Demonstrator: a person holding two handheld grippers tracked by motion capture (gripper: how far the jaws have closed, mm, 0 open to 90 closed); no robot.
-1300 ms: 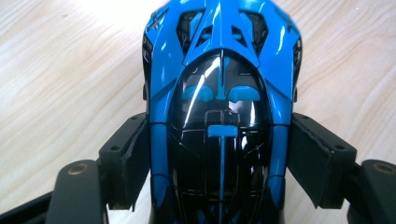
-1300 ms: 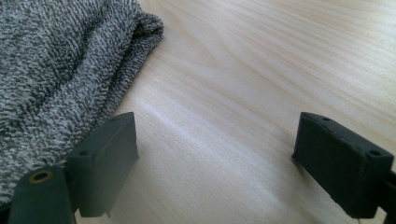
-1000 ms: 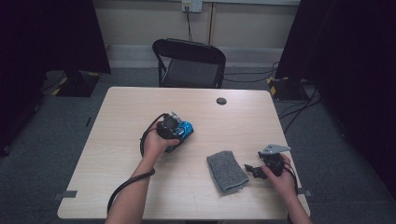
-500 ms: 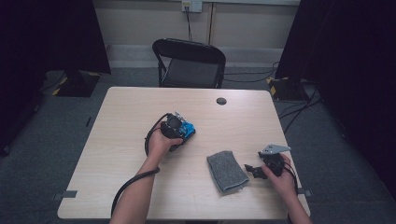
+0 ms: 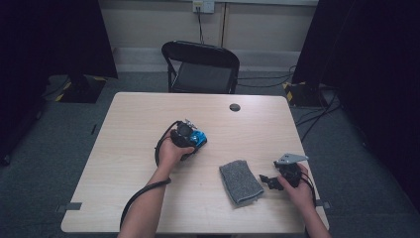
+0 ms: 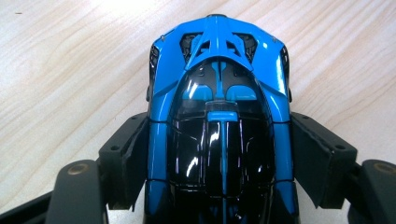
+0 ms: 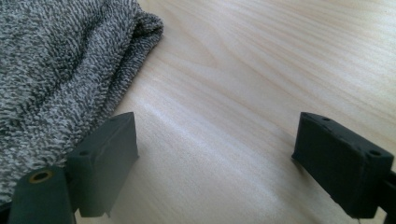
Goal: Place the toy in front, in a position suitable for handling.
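Near the middle of the surface (image 5: 124, 148), the left claw (image 6: 219, 154) clamps the blue toy car (image 6: 219, 107) while the right claw (image 7: 215, 158) gapes empty beside the grey cloth (image 7: 60, 70) by the near edge, so wiping probably follows once it grips the cloth.

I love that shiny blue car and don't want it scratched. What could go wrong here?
The left gripper clamps the toy car by its glossy sides, so the car might slip out or get scuffed if squeezed harder. The right gripper is open, with one jaw at the edge of the grey cloth; closing there might catch just a corner or miss it.
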